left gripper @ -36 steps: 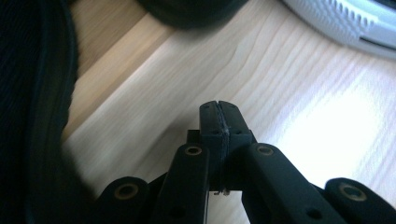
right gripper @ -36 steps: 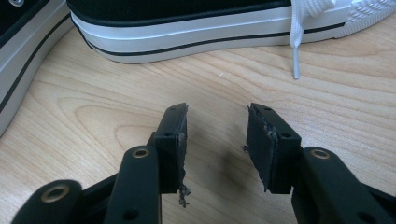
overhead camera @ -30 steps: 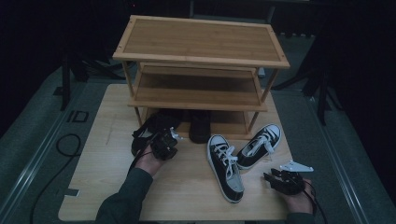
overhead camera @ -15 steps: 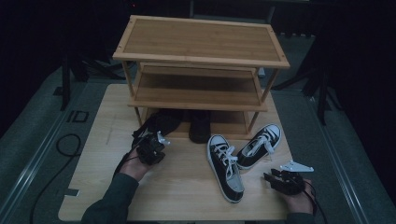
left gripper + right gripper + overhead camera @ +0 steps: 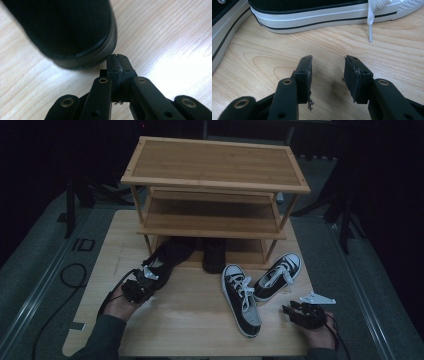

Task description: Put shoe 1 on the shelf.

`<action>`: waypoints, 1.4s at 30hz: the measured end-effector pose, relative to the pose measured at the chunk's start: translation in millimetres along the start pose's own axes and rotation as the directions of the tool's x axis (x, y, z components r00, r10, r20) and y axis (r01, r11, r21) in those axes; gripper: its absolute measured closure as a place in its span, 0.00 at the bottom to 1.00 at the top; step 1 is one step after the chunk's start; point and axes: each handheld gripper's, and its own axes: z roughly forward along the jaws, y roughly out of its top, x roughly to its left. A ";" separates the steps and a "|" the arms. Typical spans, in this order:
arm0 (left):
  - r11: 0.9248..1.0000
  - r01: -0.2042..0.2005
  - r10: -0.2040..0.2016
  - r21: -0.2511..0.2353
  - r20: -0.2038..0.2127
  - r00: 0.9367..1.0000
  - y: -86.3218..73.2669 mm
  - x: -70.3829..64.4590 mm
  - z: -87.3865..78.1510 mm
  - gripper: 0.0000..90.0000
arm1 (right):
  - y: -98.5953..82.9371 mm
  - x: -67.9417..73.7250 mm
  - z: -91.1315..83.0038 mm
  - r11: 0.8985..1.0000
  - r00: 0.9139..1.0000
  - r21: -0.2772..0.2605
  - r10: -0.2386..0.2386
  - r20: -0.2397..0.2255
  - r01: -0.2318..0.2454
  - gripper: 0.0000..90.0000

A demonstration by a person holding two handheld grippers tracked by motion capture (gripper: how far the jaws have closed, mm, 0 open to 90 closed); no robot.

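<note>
**Left hand-held gripper closed beside black shoe; right one open near sneakers**

In the high view, the left hand-held gripper (image 5: 142, 282) sat at the near end of a black shoe (image 5: 170, 254) that lay at the foot of the wooden shoe rack (image 5: 215, 190), on the counter (image 5: 190, 320). A second black shoe (image 5: 214, 256) stood under the rack's lowest shelf. Two black-and-white sneakers (image 5: 242, 297) and (image 5: 279, 275) lay to the right, and the right hand-held gripper (image 5: 295, 312) rested on the counter just beside them.

In the left gripper view, the left hand-held gripper (image 5: 117, 65) had its jaws pressed together on nothing, their tips just beside the black shoe's (image 5: 67, 30) rounded end.

In the right gripper view, the right hand-held gripper (image 5: 328, 67) stood with jaws apart over bare wood, near a sneaker's white sole (image 5: 324, 17) and a dangling lace (image 5: 369, 25).
</note>
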 end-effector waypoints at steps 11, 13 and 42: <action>0.998 0.050 -0.050 0.025 -0.018 0.999 -18.4 12.8 2.8 1.00 | 0.1 0.0 0.1 1.000 1.000 0.000 0.001 0.000 -0.001 0.64; 0.997 0.067 -0.067 0.029 -0.023 0.998 -20.4 16.0 5.3 1.00 | 0.0 0.0 0.0 1.000 1.000 0.000 0.001 0.000 -0.001 0.64; 0.996 0.085 -0.085 -0.009 -0.048 0.995 18.0 12.1 30.6 1.00 | 0.0 -0.3 0.1 1.000 1.000 -0.002 0.001 -0.002 -0.001 0.64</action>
